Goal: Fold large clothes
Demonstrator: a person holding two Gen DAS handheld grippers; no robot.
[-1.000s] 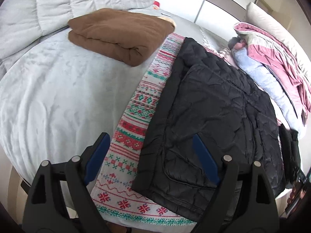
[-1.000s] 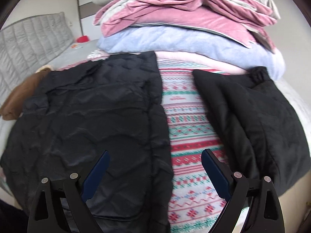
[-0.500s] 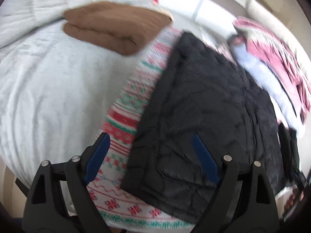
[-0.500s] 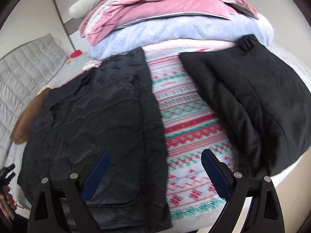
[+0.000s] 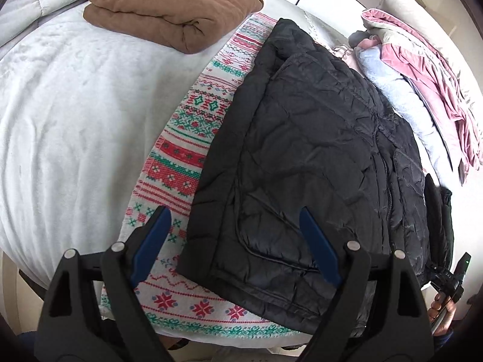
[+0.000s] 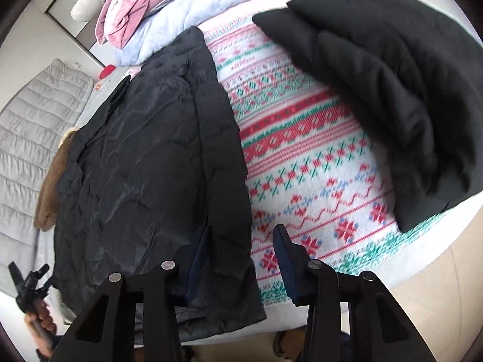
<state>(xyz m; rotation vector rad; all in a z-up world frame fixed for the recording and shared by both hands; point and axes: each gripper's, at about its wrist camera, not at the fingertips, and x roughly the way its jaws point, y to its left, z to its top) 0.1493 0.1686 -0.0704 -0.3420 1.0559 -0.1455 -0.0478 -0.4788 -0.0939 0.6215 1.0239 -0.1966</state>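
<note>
The black quilted jacket (image 5: 302, 157) lies at twelve o'clock beyond the wide-open, empty left gripper (image 5: 235, 247). The right gripper (image 6: 238, 259) straddles the jacket's hem edge, jaws partly closed; grip unclear.

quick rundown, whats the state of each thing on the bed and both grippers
black quilted jacket: spread flat, not yet folded
brown garment: folded
black fleece garment: folded, beside the jacket
patterned blanket: spread under the jacket
pink and blue bedding pile: heaped
left hand-held gripper: open, empty, above the jacket hem
right hand-held gripper: partly closed around the jacket's hem edge; one finger hidden under fabric
</note>
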